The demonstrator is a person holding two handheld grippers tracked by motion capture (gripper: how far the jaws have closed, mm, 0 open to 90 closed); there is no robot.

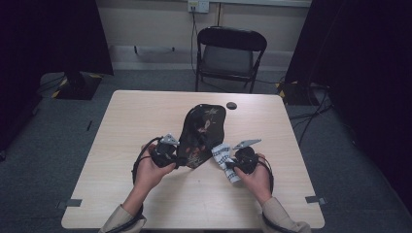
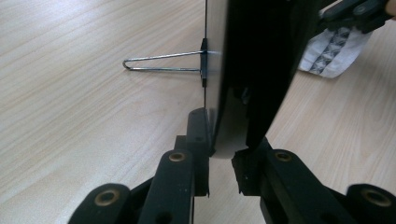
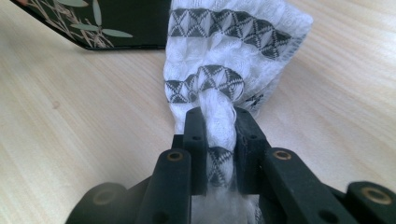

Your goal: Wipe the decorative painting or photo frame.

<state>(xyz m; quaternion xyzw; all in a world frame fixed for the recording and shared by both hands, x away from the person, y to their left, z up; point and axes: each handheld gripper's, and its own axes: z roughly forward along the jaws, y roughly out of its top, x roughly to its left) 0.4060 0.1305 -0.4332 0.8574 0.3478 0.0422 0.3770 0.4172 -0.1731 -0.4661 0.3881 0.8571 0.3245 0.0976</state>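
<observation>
Left gripper [image 2: 223,156]: jaws are closed on the lower edge of the black panel [image 2: 261,70], which is held upright on the table [image 2: 70,93]; in the high view the gripper [image 1: 176,162] is seen at the panel's near left corner.
Right gripper [image 3: 218,140]: jaws are clamped on a bunched part of the white patterned cloth [image 3: 224,56]; in the high view it [image 1: 228,165] is seen just right of the panel.
Black panel: placed mid-table, tilted back [image 1: 201,133]; a leaf-like pattern is made out on its face [image 3: 93,23], detail too small to read in the high view. Only one corner is caught in the right gripper view.
Panel top: cut off by the frame in the left gripper view; the face is seen edge-on and dark, so nothing on it is readable there.
Wire stand [image 2: 163,63]: a bent wire leg is fixed to the panel's back and rests on the table; its far end is hidden behind the panel.
Cloth: held next to the panel's lower right [image 1: 224,158]; whether it touches the panel cannot be told. Lower part is hidden behind the jaws in the right gripper view.
Hands: left hand [image 1: 148,172] and right hand [image 1: 257,179] are wrapped round the grippers, partly covering them.
Small dark disc [image 1: 231,105]: lies near the far table edge; what it is cannot be made out.
Chair [image 1: 231,53]: stands beyond the table.
</observation>
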